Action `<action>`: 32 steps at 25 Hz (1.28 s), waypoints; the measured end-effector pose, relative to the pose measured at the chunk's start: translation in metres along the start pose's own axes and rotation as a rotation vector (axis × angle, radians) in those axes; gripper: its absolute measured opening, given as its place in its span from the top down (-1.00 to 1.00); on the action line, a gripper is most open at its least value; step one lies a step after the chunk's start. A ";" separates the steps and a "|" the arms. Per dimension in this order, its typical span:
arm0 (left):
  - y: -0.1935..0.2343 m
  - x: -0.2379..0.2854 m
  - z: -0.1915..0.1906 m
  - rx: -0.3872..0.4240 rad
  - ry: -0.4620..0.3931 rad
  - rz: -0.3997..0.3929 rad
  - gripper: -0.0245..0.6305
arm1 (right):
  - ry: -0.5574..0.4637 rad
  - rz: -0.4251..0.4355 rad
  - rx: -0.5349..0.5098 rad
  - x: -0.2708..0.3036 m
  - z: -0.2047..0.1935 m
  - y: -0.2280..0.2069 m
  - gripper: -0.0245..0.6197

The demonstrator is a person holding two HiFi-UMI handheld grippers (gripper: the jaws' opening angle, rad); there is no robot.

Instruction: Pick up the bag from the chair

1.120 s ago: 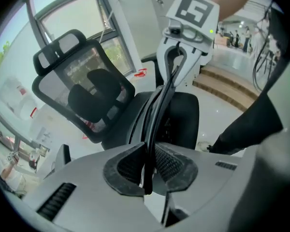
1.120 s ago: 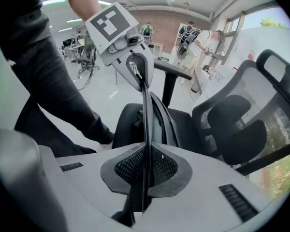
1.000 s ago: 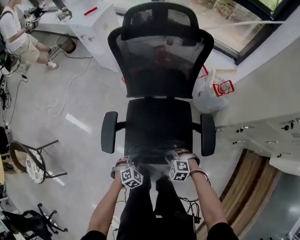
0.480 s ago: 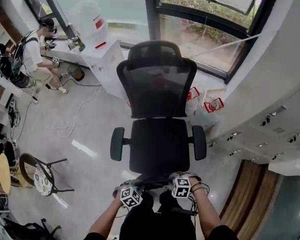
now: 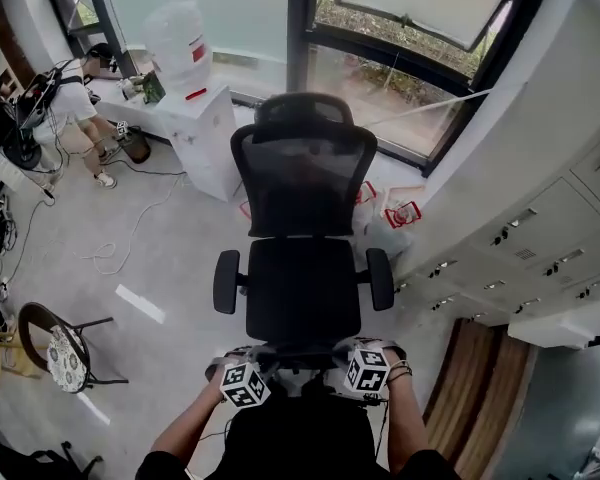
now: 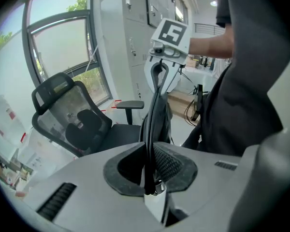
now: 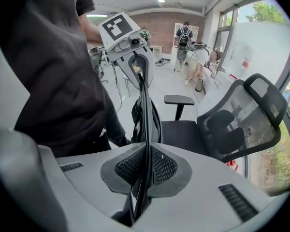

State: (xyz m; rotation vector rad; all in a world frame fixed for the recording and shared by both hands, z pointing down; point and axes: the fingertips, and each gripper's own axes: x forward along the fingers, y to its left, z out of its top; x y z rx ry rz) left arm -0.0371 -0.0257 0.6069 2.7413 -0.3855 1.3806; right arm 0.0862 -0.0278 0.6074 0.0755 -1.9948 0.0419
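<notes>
Bag strap [image 6: 155, 105]: left tongs [image 6: 152, 170], right tongs [image 7: 144, 175]

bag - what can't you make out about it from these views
- Left gripper view: only the bag's straps and a dark fold rise from the left gripper's jaws, which are shut on them. Its bottom is hidden behind the gripper body.
- Right gripper view: the same goes for the right gripper. Any print or contents can't be seen.
- Head view: the bag's outline is lost against the person's dark clothes, between the grippers.
</notes>
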 end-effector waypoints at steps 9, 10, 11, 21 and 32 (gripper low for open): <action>0.005 -0.026 0.005 0.070 -0.009 -0.010 0.80 | 0.008 0.001 -0.011 -0.011 0.019 0.007 0.86; 0.004 -0.026 0.004 0.071 -0.009 -0.010 0.80 | 0.012 0.003 -0.013 -0.011 0.020 0.008 0.86; 0.003 -0.027 0.003 0.071 -0.010 -0.012 0.80 | 0.017 0.004 -0.015 -0.010 0.020 0.009 0.86; -0.009 -0.029 -0.001 0.061 -0.026 -0.047 0.80 | 0.029 0.027 -0.003 -0.010 0.021 0.022 0.86; -0.021 -0.029 -0.003 0.075 -0.028 -0.072 0.80 | 0.036 0.047 0.007 -0.008 0.018 0.035 0.86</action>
